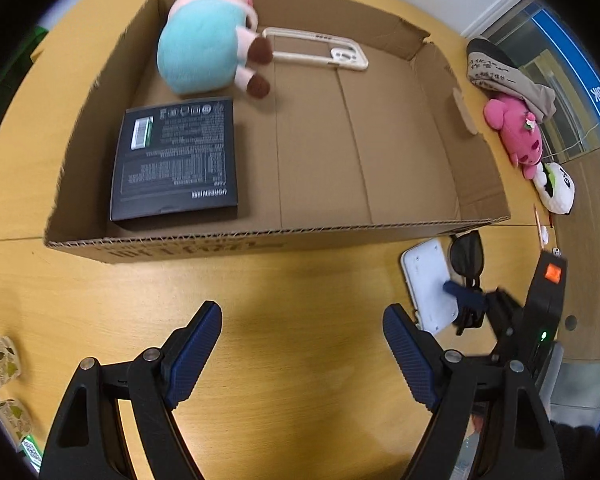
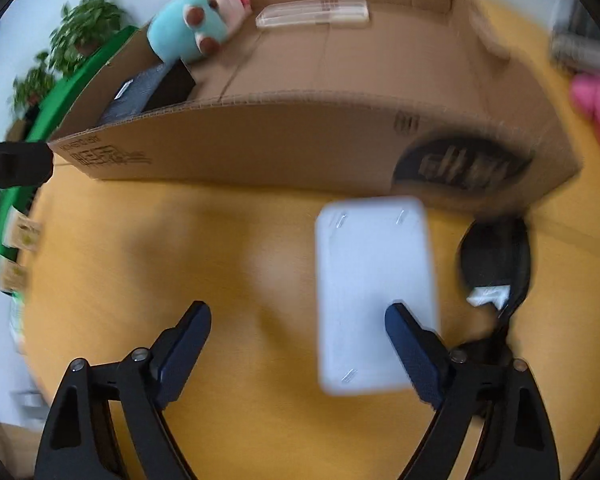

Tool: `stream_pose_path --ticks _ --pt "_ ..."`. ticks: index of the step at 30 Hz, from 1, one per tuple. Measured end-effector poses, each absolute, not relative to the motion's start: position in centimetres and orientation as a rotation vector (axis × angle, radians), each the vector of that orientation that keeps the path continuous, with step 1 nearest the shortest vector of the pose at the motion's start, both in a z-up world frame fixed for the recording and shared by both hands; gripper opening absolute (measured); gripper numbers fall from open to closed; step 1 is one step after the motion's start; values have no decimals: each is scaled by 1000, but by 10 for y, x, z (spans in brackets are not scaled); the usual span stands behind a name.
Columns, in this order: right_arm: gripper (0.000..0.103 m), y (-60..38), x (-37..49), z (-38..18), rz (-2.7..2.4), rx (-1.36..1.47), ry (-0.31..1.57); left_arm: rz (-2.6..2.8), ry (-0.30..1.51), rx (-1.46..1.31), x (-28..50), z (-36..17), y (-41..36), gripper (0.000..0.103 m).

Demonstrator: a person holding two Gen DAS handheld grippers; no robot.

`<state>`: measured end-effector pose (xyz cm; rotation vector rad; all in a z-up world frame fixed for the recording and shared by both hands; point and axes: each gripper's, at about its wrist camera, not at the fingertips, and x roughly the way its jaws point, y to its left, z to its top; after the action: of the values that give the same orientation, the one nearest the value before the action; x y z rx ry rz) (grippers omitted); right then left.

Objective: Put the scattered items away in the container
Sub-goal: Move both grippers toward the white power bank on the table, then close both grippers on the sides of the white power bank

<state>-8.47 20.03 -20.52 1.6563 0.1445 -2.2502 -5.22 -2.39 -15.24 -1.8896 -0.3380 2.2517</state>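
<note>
The cardboard box [image 1: 276,236] is found on the wooden table [image 1: 260,304], holding a plush pig [image 1: 204,52], black package [image 1: 176,160] and phone case [image 1: 320,50]. The white device [image 2: 374,292] lies near the box, beside sunglasses [image 2: 496,264]. Left gripper [image 1: 302,344] is released, empty. Right gripper [image 2: 298,344] is spread wide above the device, nothing grasped.
</note>
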Motion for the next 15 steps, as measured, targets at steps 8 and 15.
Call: stream_pose_path --ticks 8,15 --pt "91 223 -95 -220 -2289 1760 148 2217 -375 -1916 -51 -165 -27 83" --pt "71 211 -70 -221 -2203 1710 153 2188 -379 -1921 -50 -170 -14 83"
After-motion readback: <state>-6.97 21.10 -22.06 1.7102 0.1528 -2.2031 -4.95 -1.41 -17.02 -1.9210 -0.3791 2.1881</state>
